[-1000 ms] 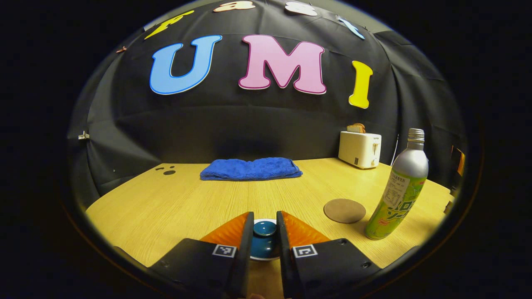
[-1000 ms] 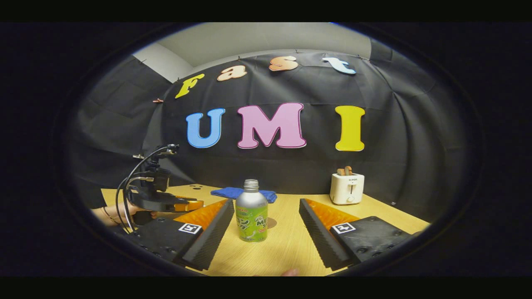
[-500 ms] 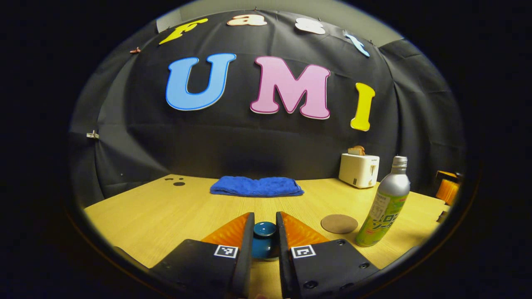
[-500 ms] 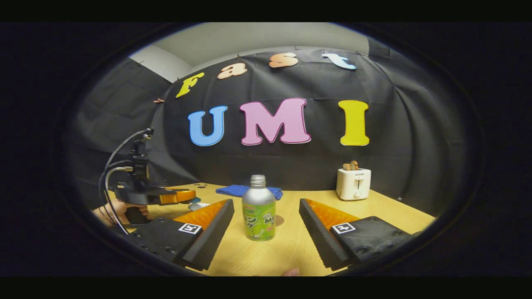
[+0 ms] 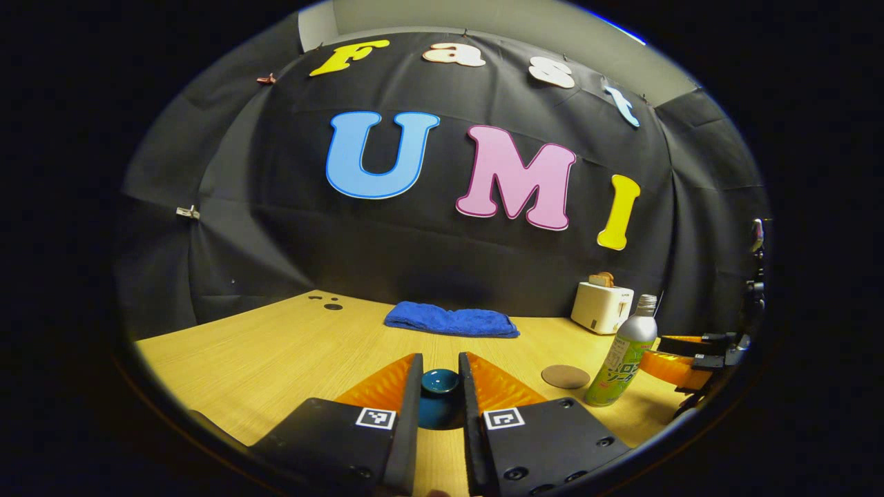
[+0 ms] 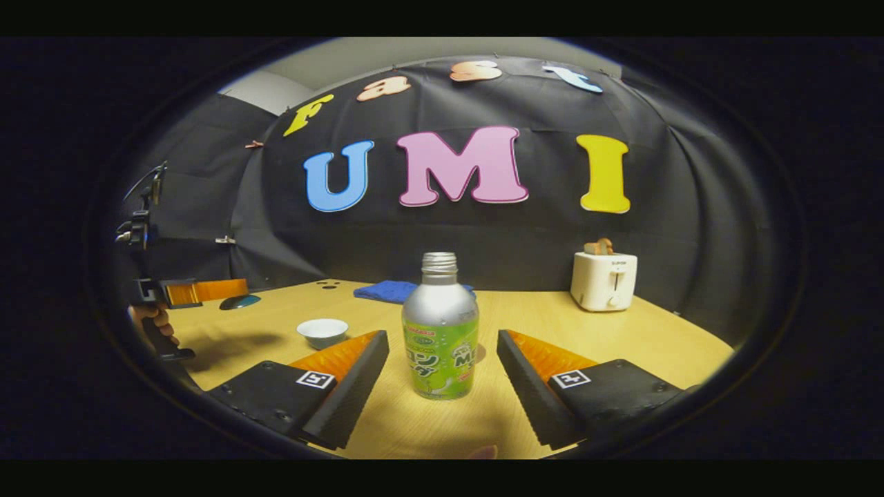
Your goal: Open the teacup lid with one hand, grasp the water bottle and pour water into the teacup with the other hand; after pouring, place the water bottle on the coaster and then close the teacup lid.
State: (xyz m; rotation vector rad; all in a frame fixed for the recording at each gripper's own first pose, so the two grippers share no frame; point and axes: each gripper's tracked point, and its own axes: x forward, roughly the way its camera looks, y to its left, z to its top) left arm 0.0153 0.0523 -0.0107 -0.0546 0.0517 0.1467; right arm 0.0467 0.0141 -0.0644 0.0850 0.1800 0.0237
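Teacup lid (image 5: 440, 382) pinched by left gripper (image 5: 440, 400); one water bottle (image 6: 440, 331), one teacup (image 6: 322, 331).

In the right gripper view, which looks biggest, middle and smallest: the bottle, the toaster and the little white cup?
1. Water bottle: looks biggest, though it stands nearest the camera, between the open right tongs, which inflates it.
2. Toaster: middle, but it sits farther back.
3. Teacup: smallest.
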